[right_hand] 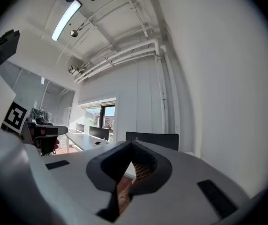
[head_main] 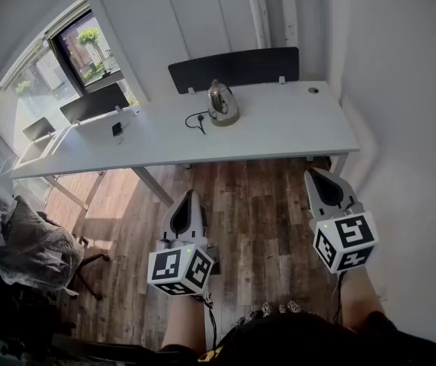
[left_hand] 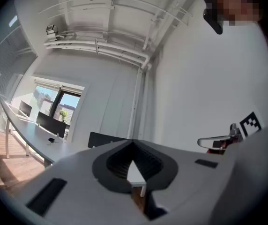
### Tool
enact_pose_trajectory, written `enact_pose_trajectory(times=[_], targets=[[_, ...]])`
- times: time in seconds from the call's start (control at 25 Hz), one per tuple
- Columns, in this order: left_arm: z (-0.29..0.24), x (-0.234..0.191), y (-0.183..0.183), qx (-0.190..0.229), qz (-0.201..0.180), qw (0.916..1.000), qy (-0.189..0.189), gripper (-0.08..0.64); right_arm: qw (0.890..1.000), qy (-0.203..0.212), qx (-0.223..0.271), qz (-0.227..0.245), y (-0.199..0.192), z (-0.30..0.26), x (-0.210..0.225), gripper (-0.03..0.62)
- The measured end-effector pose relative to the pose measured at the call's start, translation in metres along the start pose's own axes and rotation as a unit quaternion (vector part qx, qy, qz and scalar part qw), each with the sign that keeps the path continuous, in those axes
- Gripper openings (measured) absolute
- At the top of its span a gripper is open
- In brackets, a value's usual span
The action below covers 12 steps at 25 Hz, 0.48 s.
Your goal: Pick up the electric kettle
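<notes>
The steel electric kettle (head_main: pixel 222 102) stands on its base near the back of the long white desk (head_main: pixel 286 128), its black cord (head_main: pixel 197 120) trailing left. Both grippers hang over the wooden floor, well short of the desk's front edge. My left gripper (head_main: pixel 190 194) is shut with nothing in it, its tips meeting in the left gripper view (left_hand: pixel 133 143). My right gripper (head_main: pixel 314 173) is also shut and empty (right_hand: pixel 132 143). Both point level at the desk. The kettle does not show in either gripper view.
A black privacy screen (head_main: pixel 233 69) runs behind the kettle. A small dark object (head_main: pixel 117 130) lies on the desk to the left. Slanted desk legs (head_main: pixel 153 185) stand ahead of the left gripper. A plastic-covered chair (head_main: pixel 27 250) sits far left; a white wall (head_main: pixel 408 128) bounds the right.
</notes>
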State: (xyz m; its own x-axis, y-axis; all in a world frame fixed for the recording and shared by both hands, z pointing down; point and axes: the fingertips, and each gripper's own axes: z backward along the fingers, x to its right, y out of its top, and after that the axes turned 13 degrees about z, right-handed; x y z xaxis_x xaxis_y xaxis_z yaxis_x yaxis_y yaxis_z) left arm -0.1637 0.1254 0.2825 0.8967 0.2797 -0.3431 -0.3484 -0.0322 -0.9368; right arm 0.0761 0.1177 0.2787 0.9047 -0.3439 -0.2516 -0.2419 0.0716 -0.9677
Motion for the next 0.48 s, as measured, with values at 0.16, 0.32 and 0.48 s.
enact_pose_trajectory(times=[0.16, 0.32, 0.48], targets=[[-0.003, 0.006, -0.001, 0.001, -0.009, 0.9999, -0.005, 0.002, 1.000, 0.001, 0.002, -0.001, -0.001, 0.000, 0.004, 0.005], [-0.004, 0.012, -0.005, 0.004, -0.008, 0.9999, -0.009, 0.002, 1.000, 0.003, 0.002, -0.005, -0.005, 0.001, 0.009, 0.005], [0.000, 0.017, -0.017, 0.001, 0.007, 1.0000, -0.005, 0.002, 1.000, 0.004, 0.000, -0.005, -0.009, 0.003, 0.015, 0.005]])
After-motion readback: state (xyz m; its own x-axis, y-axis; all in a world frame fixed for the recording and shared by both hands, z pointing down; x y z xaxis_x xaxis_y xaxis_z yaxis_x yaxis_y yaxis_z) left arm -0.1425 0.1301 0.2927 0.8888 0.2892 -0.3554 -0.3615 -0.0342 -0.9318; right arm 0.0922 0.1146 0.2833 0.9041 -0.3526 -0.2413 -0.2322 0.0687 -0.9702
